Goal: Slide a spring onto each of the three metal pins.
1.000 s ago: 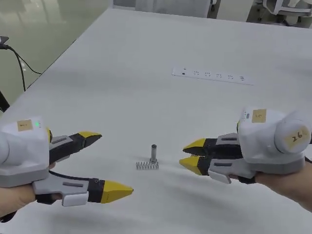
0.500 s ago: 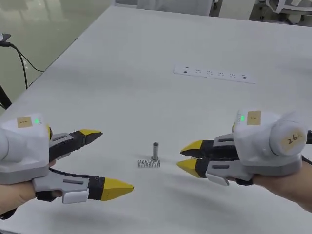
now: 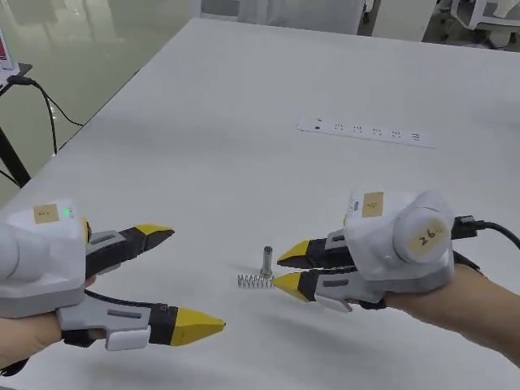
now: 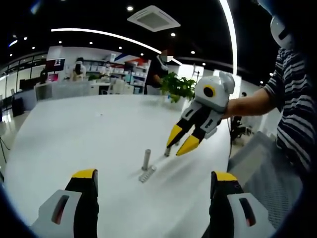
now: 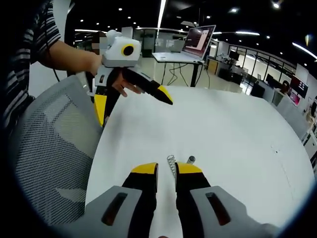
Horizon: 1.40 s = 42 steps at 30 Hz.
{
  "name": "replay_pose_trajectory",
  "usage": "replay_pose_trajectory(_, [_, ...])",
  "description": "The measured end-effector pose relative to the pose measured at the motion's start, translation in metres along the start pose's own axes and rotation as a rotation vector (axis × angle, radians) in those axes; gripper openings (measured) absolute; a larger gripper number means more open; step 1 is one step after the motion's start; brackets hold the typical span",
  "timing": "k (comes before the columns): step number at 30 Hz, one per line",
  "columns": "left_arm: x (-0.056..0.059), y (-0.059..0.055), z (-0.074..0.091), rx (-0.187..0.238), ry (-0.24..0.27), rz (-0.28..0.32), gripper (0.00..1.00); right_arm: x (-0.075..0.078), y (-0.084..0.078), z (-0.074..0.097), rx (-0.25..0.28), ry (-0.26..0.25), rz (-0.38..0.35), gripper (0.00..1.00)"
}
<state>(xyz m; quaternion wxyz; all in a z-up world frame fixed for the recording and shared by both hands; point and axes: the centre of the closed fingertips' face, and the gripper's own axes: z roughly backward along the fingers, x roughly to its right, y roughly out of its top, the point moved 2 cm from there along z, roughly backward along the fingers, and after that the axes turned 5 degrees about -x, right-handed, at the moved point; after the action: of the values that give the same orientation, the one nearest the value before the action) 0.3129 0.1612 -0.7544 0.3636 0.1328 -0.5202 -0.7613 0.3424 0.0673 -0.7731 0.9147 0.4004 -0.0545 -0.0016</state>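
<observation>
one white surface (image 3: 227,122) carries everything. the left gripper (image 3: 196,279) stays at the left, its jaws wide and holding nothing. the right gripper (image 3: 279,271), with "26" written on its round sticker (image 3: 426,236), has come nearer than a second ago. its jaws are narrow and empty, with the tips now just beside the spring (image 3: 254,281). far behind lies a white power strip (image 3: 365,131); its small marks cannot be read. one metal pin (image 3: 267,260) stands upright, and the spring lies flat beside its foot, not on it.
</observation>
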Motion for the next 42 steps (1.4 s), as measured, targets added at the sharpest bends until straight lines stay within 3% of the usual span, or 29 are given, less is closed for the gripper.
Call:
replay_pose_trajectory(6, [-0.002,0.0,0.002,-0.002,0.001,-0.001,0.91,0.0,-0.009,-0.014,-0.061,0.009,0.035,0.11])
replay_pose_trajectory(29, [-0.002,-0.005,0.008,0.001,0.006,0.015,0.9,0.008,-0.023,-0.044,-0.147,-0.006,0.08,0.1])
replay_pose_trajectory(39, [-0.001,-0.007,0.008,0.001,0.005,0.02,0.89,0.008,-0.028,-0.051,-0.177,-0.023,0.132,0.09])
replay_pose_trajectory(42, [0.0,-0.007,0.008,0.002,0.002,0.02,0.89,0.007,-0.029,-0.053,-0.192,-0.036,0.191,0.09])
